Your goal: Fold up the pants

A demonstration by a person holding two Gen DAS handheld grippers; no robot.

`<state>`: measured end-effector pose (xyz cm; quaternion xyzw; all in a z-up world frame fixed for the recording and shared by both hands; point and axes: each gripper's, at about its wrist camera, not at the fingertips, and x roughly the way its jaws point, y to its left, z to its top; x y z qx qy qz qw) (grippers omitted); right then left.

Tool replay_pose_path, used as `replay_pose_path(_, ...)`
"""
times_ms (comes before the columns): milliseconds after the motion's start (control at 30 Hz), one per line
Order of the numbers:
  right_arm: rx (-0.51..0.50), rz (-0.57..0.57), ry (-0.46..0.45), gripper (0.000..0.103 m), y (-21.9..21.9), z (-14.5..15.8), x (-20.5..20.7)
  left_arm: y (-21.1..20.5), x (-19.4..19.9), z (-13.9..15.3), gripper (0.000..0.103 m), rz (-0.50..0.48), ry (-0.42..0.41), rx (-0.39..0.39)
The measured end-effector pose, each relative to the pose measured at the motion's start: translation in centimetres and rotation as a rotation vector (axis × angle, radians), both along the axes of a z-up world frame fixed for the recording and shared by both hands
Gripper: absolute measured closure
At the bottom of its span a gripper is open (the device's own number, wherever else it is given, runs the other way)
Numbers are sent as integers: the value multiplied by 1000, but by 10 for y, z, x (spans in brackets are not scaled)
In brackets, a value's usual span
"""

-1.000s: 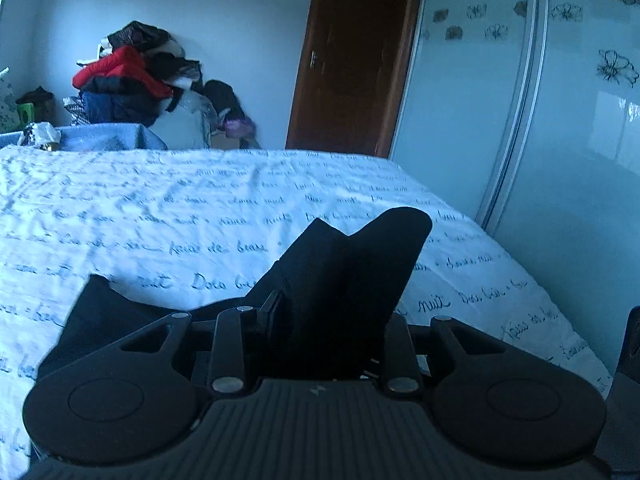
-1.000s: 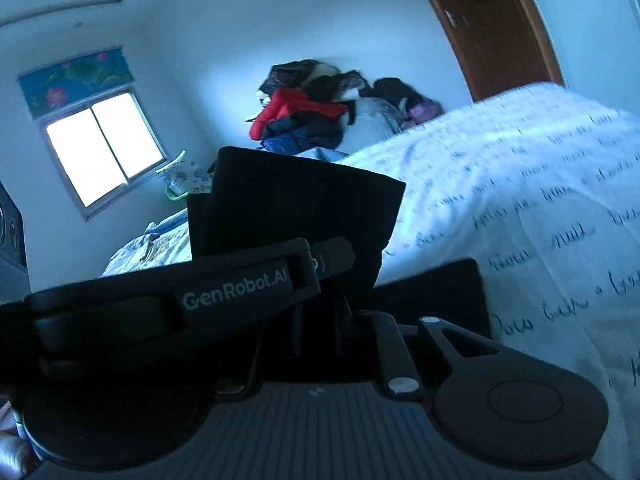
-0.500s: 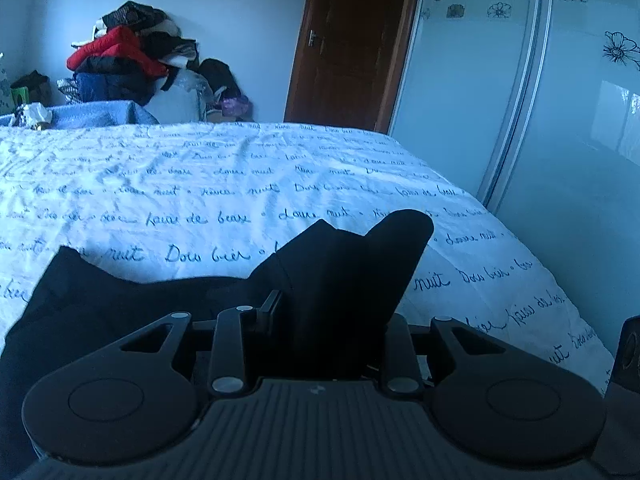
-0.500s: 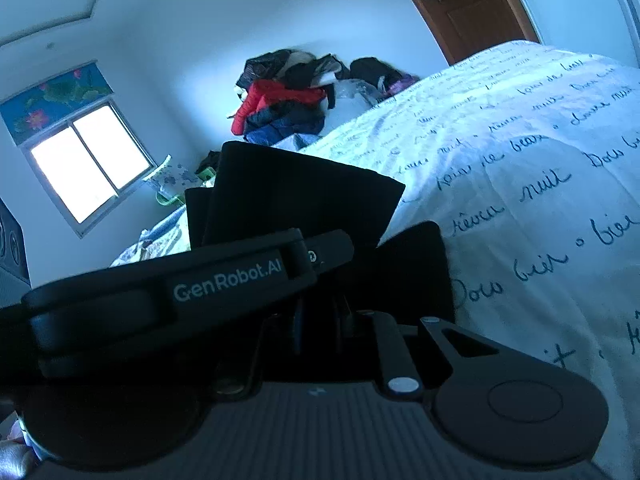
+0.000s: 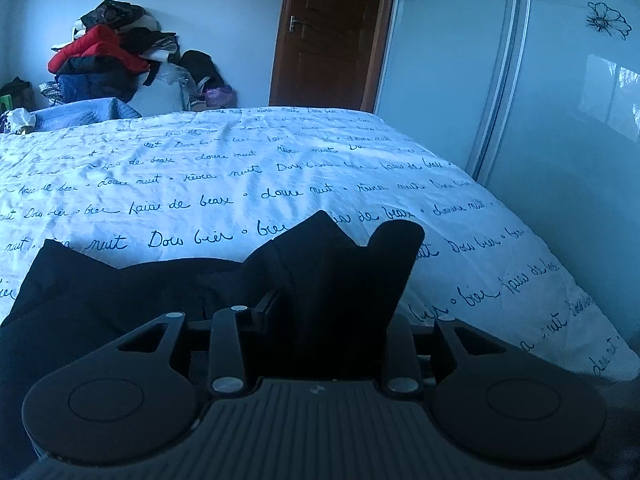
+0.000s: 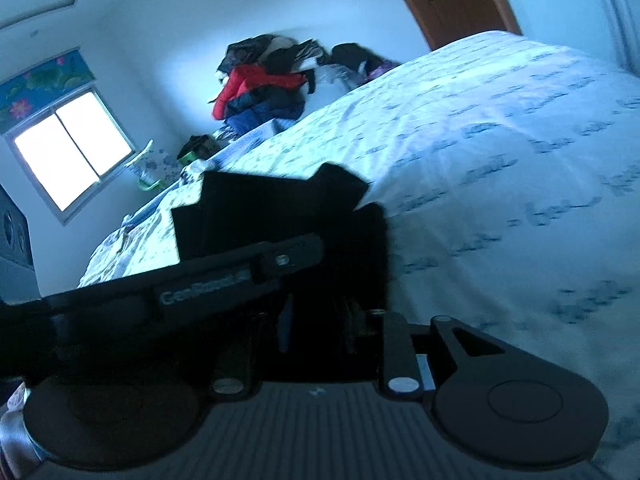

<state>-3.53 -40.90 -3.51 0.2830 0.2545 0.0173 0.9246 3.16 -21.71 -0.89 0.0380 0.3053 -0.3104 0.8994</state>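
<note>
The black pants [image 5: 120, 292] lie on the white bed sheet [image 5: 280, 160] with script print. One bunched part rises between the fingers of my left gripper [image 5: 328, 312]; its jaws are opening slightly but still pinch the cloth. In the blurred right wrist view, a folded slab of the pants [image 6: 260, 208] stands up from my right gripper [image 6: 316, 320]. Those jaws are opening, a thin light slit shows beside the cloth, and the cloth still sits between them. The left gripper's lettered housing [image 6: 200, 292] crosses just in front, close to the right one.
A pile of clothes [image 5: 104, 56] sits past the far end of the bed. A brown door [image 5: 332, 32] and pale sliding wardrobe doors [image 5: 560, 100] stand close along the bed's right edge. A bright window [image 6: 72, 148] is on the left wall.
Both grippers have sunk toward the bed, and more black cloth now lies flat on the sheet. The slab above the right gripper has sagged lower and a slit has appeared between its jaws.
</note>
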Motion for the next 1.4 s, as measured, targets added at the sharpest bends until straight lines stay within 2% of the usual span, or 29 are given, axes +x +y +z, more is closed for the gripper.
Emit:
replay_pose_path(233, -100, -193, 18, 78, -34, 7, -44, -4, -5, 1, 56, -13, 9, 0)
replay_pose_path(300, -93, -225, 12, 78, -39, 7, -49, -4, -7, 4, 44, -37, 38, -22)
replay_pose_path(367, -78, -247, 8, 78, -44, 6, -52, -3, -9, 8, 37, -82, 64, -58)
replay_pose_path(467, -64, -257, -5, 78, -44, 8, -53, 4, -6, 20, 34, -114, 98, -79)
replay_pose_path(500, -58, -252, -15, 78, -42, 10, -52, 7, -5, 24, 34, -102, 84, -64)
replay_pose_path(567, -26, -211, -45, 77, -41, 17, -47, 16, -2, 34, 34, -32, -9, 31)
replay_pose_path(633, 11, -155, -76, 71, -40, 23, -35, 31, 6, 41, 34, 47, -104, 103)
replay_pose_path(667, 27, -122, -92, 61, -38, 26, -26, 41, 13, 43, 34, 84, -126, 121)
replay_pose_path(700, 43, -95, -103, 49, -38, 26, -17, 49, 20, 44, 34, 112, -133, 130)
replay_pose_path(733, 65, -62, -112, 45, -38, 26, -5, 57, 28, 44, 34, 138, -132, 139)
replay_pose_path(900, 146, 66, -56, 45, -40, 20, 61, 94, 71, 37, 34, 268, -59, 175)
replay_pose_path(933, 166, 89, -42, 45, -40, 17, 72, 101, 78, 33, 34, 279, -33, 180)
replay_pose_path(967, 187, 100, -27, 50, -40, 13, 81, 106, 84, 30, 34, 286, -9, 181)
replay_pose_path(1000, 196, 105, -16, 70, -39, 10, 86, 110, 90, 26, 34, 294, 18, 182)
replay_pose_path(1033, 178, 115, -4, 83, -37, 9, 91, 112, 93, 22, 34, 295, 39, 184)
replay_pose_path(1067, 141, 124, -7, 91, -34, 11, 91, 114, 96, 18, 34, 287, 63, 184)
replay_pose_path(1200, -85, 44, -12, 95, -23, 21, 75, 111, 104, 2, 31, 300, 84, 211)
replay_pose_path(1333, -155, -1, 15, 95, -17, 16, 74, 108, 121, -11, 31, 372, 73, 237)
replay_pose_path(1367, -135, -17, 18, 94, -18, 14, 74, 107, 124, -12, 31, 386, 74, 232)
replay_pose_path(1400, -108, -19, 27, 88, -22, 12, 74, 108, 126, -11, 31, 395, 81, 228)
